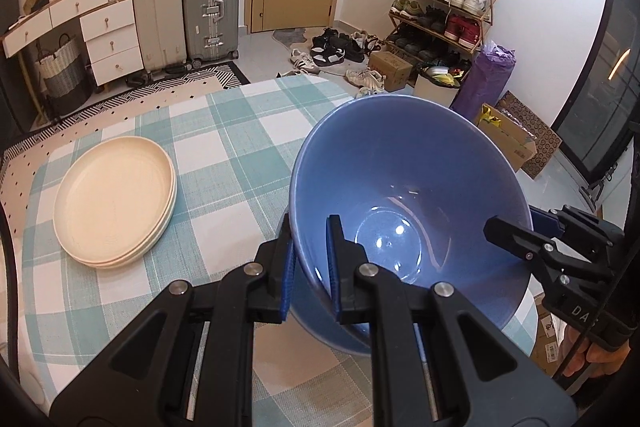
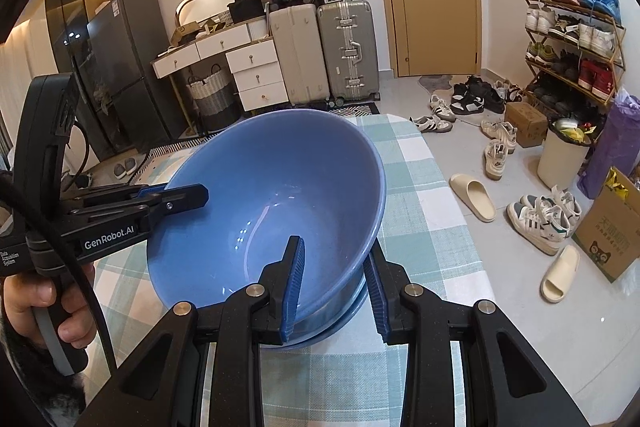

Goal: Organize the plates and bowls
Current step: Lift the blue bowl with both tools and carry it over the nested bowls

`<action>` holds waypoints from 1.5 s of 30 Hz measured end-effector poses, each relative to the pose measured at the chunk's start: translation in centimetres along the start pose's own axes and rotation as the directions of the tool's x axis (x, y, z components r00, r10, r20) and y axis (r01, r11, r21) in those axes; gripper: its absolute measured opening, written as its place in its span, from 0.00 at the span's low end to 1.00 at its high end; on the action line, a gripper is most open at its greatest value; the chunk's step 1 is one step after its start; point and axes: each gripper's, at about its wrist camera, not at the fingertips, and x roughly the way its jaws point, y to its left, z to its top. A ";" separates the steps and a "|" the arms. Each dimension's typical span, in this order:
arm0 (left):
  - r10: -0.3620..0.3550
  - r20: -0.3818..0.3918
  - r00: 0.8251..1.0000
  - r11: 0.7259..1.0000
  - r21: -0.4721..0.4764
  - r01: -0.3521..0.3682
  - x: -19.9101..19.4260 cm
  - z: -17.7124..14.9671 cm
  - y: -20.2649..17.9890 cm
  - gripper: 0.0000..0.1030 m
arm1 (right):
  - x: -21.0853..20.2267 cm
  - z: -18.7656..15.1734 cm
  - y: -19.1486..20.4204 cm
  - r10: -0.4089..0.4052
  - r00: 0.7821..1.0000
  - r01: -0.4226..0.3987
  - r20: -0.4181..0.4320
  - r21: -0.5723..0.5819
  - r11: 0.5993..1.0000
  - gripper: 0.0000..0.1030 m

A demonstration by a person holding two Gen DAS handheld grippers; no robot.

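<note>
The blue bowl (image 1: 404,195) was pinched at opposite rims by the left hand-held gripper (image 1: 310,259) and right hand-held gripper (image 2: 334,283), above the checked worktop (image 1: 224,131).

Bowl (image 1: 404,195) on table (image 1: 224,131), right of plate stack (image 1: 114,203); shoe rack (image 1: 444,3) behind.
</note>
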 end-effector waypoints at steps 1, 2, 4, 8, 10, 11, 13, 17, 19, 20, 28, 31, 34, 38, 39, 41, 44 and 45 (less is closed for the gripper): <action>0.000 -0.003 1.000 1.000 -0.004 0.000 0.3 -0.1 0.1 0.10 | 0.2 -0.1 0.1 0.000 1.000 0.000 -0.002 -0.002 1.000 0.31; 0.000 -0.006 1.000 1.000 -0.006 0.000 0.5 -0.3 0.3 0.10 | 0.3 -0.2 0.1 -0.001 1.000 0.001 -0.005 -0.005 1.000 0.31; 0.001 -0.011 1.000 1.000 -0.010 -0.001 1.2 -0.4 0.5 0.10 | 0.6 -0.3 0.1 -0.002 1.000 0.002 -0.009 -0.009 1.000 0.31; 0.008 -0.018 1.000 1.000 -0.014 -0.008 2.1 -0.9 0.8 0.10 | 1.2 -0.5 0.0 -0.010 1.000 0.010 -0.019 -0.019 1.000 0.31; 0.013 -0.024 1.000 1.000 -0.015 -0.013 2.6 -1.0 0.9 0.10 | 1.5 -0.4 0.1 -0.017 1.000 0.016 -0.022 -0.025 1.000 0.31; 0.015 -0.027 1.000 1.000 -0.015 -0.016 2.8 -1.1 0.9 0.10 | 1.6 -0.5 0.2 -0.019 1.000 0.019 -0.023 -0.028 0.999 0.31; 0.021 -0.030 0.999 1.000 -0.015 -0.021 3.3 -1.3 1.0 0.10 | 1.9 -0.5 0.2 -0.025 0.999 0.024 -0.026 -0.035 0.999 0.31; 0.037 -0.035 0.999 0.999 -0.008 -0.037 4.0 -1.6 1.0 0.10 | 2.2 -0.9 0.3 -0.038 0.999 0.037 -0.029 -0.051 0.998 0.31; 0.042 -0.037 0.998 0.999 -0.007 -0.042 4.6 -1.7 1.0 0.10 | 2.4 -1.0 0.5 -0.049 0.998 0.047 -0.030 -0.062 0.997 0.31; 0.043 -0.036 0.998 0.999 -0.009 -0.044 4.8 -1.8 1.1 0.10 | 2.4 -1.0 0.5 -0.053 0.998 0.051 -0.030 -0.065 0.997 0.31; 0.043 -0.046 0.998 0.999 -0.019 -0.043 6.2 -2.3 1.7 0.10 | 3.1 -1.4 0.5 -0.058 0.997 0.055 -0.042 -0.068 0.996 0.31; 0.044 -0.047 0.998 0.999 -0.018 -0.045 6.4 -2.5 1.8 0.10 | 3.3 -1.4 0.6 -0.061 0.997 0.058 -0.044 -0.070 0.996 0.31; 0.045 -0.047 0.998 0.999 -0.016 -0.046 6.4 -2.5 1.8 0.10 | 3.6 -1.6 0.5 -0.065 0.997 0.061 -0.048 -0.071 0.996 0.31; 0.057 -0.045 0.997 0.998 -0.007 -0.057 7.0 -2.6 1.8 0.10 | 3.9 -1.8 0.5 -0.071 0.996 0.067 -0.054 -0.076 0.995 0.31; 0.059 -0.043 0.997 0.998 -0.006 -0.059 7.1 -2.7 1.8 0.10 | 3.9 -1.8 0.5 -0.074 0.996 0.070 -0.053 -0.079 0.994 0.31; 0.063 -0.042 0.997 0.998 -0.002 -0.063 7.3 -2.8 1.9 0.10 | 4.0 -1.9 0.5 -0.082 0.995 0.078 -0.053 -0.088 0.993 0.31; 0.068 -0.040 0.997 0.998 0.002 -0.068 7.5 -2.9 2.0 0.10 | 4.0 -2.0 1.0 -0.102 0.993 0.097 -0.050 -0.106 0.990 0.31; 0.072 -0.039 0.997 0.997 0.005 -0.072 7.7 -2.9 2.0 0.10 | 4.0 -2.0 1.1 -0.112 0.993 0.106 -0.048 -0.115 0.988 0.31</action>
